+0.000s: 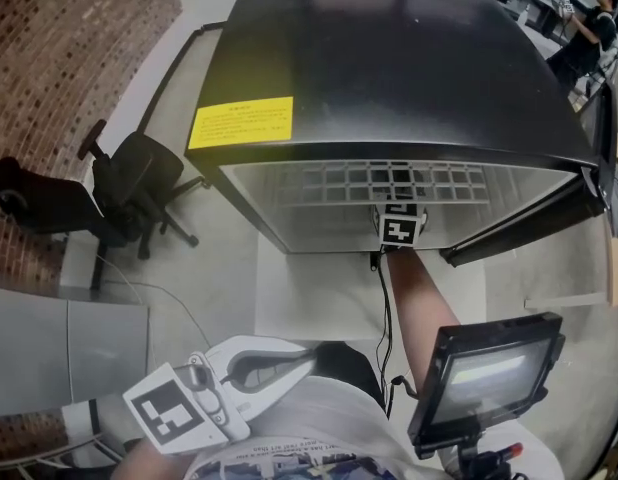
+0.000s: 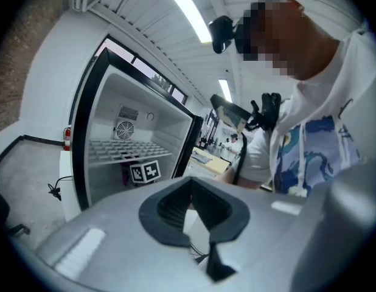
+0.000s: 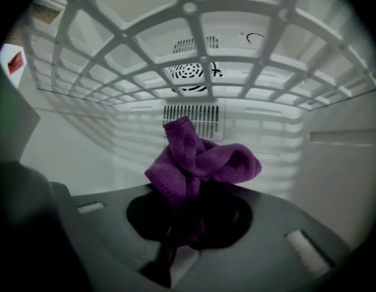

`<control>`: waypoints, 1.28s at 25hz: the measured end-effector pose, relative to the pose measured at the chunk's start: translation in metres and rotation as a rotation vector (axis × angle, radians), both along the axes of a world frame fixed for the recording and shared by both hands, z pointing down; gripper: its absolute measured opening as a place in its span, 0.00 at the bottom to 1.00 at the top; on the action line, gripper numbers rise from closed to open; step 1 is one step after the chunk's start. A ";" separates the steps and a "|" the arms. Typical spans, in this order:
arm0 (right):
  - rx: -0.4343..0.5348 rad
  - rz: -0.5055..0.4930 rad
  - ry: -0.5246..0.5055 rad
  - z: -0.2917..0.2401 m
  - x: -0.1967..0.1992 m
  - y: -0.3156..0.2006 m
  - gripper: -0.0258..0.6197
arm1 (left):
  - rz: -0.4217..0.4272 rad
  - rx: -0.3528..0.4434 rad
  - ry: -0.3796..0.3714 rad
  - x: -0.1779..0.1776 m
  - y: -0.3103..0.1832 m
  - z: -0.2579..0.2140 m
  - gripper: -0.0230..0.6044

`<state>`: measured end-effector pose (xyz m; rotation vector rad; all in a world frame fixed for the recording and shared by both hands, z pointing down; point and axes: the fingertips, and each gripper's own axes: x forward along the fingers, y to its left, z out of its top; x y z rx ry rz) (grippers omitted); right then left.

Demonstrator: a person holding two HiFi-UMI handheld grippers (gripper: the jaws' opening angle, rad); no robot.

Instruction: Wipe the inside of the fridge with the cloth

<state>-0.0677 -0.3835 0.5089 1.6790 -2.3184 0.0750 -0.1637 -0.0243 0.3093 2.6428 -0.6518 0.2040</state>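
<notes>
The black fridge [image 1: 389,68] stands open in front of me, with a white wire shelf [image 1: 339,183] inside. My right gripper [image 1: 399,230] reaches into the fridge below that shelf. In the right gripper view it [image 3: 188,224] is shut on a bunched purple cloth [image 3: 200,160], held a little short of the white back wall and its vent grille [image 3: 191,115]. The wire shelf [image 3: 188,8] runs overhead. My left gripper [image 1: 289,358] hangs low at my left side outside the fridge, shut and holding nothing. From the left gripper view [image 2: 197,221] the open fridge [image 2: 127,145] appears at the left.
A black office chair [image 1: 129,188] stands left of the fridge by a brick wall. The fridge door [image 1: 529,218] swings out to the right. A small screen on a stand [image 1: 489,373] sits near my right arm. A person [image 1: 589,28] stands far back right.
</notes>
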 end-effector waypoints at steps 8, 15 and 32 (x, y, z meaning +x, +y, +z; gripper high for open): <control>0.006 -0.064 0.001 0.001 -0.038 0.005 0.16 | -0.035 -0.013 0.000 -0.014 0.004 0.003 0.05; 0.009 -0.127 -0.015 0.001 -0.074 0.005 0.16 | -0.062 -0.017 0.000 -0.024 0.003 0.004 0.05; -0.021 -0.461 -0.036 0.012 -0.165 0.039 0.16 | -0.084 -0.018 0.008 -0.034 0.007 0.007 0.05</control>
